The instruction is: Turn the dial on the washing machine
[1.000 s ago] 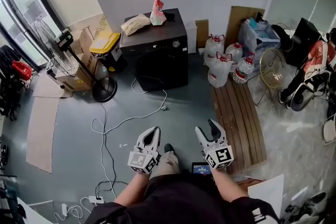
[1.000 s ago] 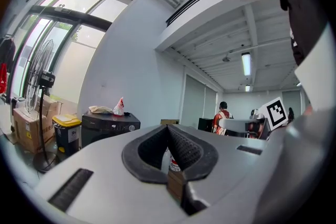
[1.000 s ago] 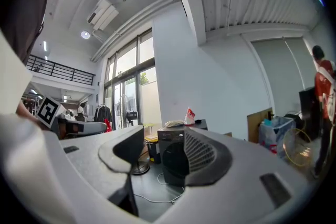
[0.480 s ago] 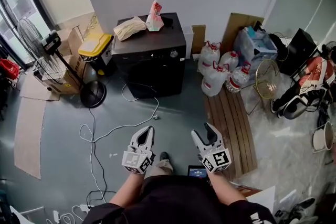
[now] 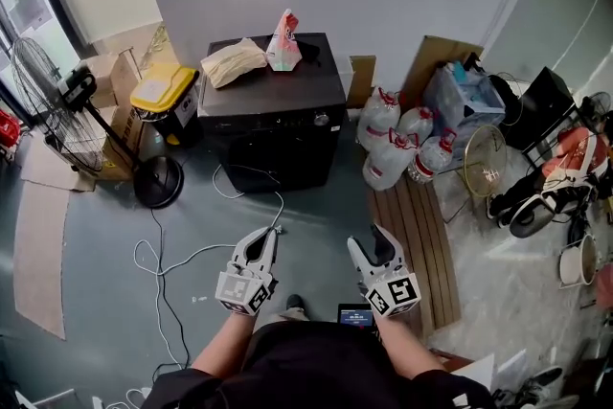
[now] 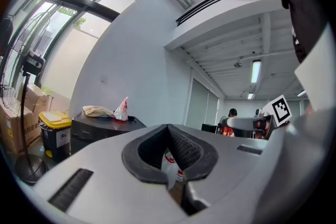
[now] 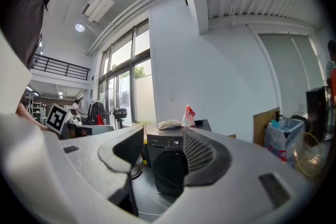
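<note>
The black washing machine (image 5: 278,124) stands against the far wall, with its small round dial (image 5: 324,120) at the right end of the control strip. Both grippers are held level, well short of it, pointing its way. My left gripper (image 5: 265,235) is on the left; in the left gripper view its tips (image 6: 168,127) meet and hold nothing, and the machine (image 6: 100,128) lies off to its left. My right gripper (image 5: 375,239) is open and empty. In the right gripper view the machine's front (image 7: 168,162) shows between the parted jaws of the right gripper (image 7: 164,134).
A beige bag (image 5: 235,62) and a red-white pouch (image 5: 284,41) lie on the machine. A standing fan (image 5: 57,96) and a yellow-lidded bin (image 5: 163,93) are to its left. Water bottles (image 5: 397,134) and a wooden pallet (image 5: 417,235) are on the right. A cable (image 5: 168,259) trails over the floor.
The view and both grippers have moved closer to the washing machine, which now sits larger and nearer the middle. Neither gripper's jaws have changed.
</note>
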`<action>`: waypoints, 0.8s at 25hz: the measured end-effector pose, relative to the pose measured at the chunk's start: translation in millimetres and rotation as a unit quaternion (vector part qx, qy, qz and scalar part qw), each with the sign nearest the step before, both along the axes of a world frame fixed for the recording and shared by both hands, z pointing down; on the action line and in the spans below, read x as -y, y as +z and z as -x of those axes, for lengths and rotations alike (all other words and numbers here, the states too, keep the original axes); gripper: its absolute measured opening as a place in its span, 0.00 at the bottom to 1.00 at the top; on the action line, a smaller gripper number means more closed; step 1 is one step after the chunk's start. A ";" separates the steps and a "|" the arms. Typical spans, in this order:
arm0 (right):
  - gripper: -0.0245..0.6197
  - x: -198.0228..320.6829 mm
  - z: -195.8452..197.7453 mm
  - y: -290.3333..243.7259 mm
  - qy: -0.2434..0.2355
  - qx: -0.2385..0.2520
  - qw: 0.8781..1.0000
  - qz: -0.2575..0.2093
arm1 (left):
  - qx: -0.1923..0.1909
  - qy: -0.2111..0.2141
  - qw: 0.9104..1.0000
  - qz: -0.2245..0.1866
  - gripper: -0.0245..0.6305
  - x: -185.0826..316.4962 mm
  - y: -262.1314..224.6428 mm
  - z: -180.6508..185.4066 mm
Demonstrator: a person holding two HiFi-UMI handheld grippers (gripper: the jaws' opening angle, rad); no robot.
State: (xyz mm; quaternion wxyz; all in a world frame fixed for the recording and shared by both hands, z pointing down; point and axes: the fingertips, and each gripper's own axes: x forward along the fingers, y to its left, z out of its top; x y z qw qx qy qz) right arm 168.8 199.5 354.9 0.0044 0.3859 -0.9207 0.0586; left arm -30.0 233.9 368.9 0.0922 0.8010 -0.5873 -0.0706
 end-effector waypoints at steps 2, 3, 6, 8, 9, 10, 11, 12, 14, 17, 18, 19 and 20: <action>0.40 13.9 5.6 1.3 0.003 -0.001 1.000 0.000 | -0.002 0.005 1.000 0.004 0.03 14.2 4.6 7.4; 0.40 19.7 7.4 1.9 0.004 -0.002 1.000 0.000 | -0.002 0.007 1.000 0.004 0.03 20.7 6.2 9.8; 0.40 38.3 8.2 3.4 0.010 -0.003 1.000 0.005 | -0.003 0.012 1.000 0.007 0.03 41.1 7.6 14.1; 0.40 54.1 8.1 5.9 0.017 0.000 1.000 0.012 | -0.002 0.014 1.000 0.007 0.03 56.7 7.4 17.4; 0.40 62.9 8.6 7.6 0.018 0.001 1.000 0.014 | -0.001 0.014 1.000 0.006 0.03 65.2 7.5 19.3; 0.40 71.7 9.2 9.7 0.018 0.002 1.000 0.016 | 0.000 0.014 1.000 0.006 0.03 73.8 8.0 21.2; 0.40 80.6 9.7 12.2 0.017 0.002 1.000 0.017 | 0.000 0.012 1.000 0.006 0.03 82.3 9.2 23.0; 0.40 89.7 10.0 14.6 0.014 0.001 1.000 0.016 | 0.000 0.008 1.000 0.006 0.03 90.7 10.5 24.7; 0.40 110.8 11.3 16.7 0.007 0.003 1.000 0.012 | 0.001 -0.001 1.000 0.005 0.03 108.0 12.1 28.4; 0.40 148.6 14.4 14.0 -0.003 0.008 1.000 0.007 | 0.007 -0.012 1.000 0.008 0.03 135.8 12.4 30.8; 0.40 161.8 14.8 12.6 -0.007 0.008 1.000 0.003 | 0.010 -0.014 1.000 0.009 0.03 146.0 12.2 29.9; 0.40 175.9 15.0 11.5 -0.012 0.008 1.000 -0.001 | 0.014 -0.017 1.000 0.009 0.03 157.3 11.4 28.7; 0.40 190.6 15.4 10.4 -0.017 0.007 1.000 -0.005 | 0.016 -0.020 1.000 0.008 0.03 169.6 9.5 27.5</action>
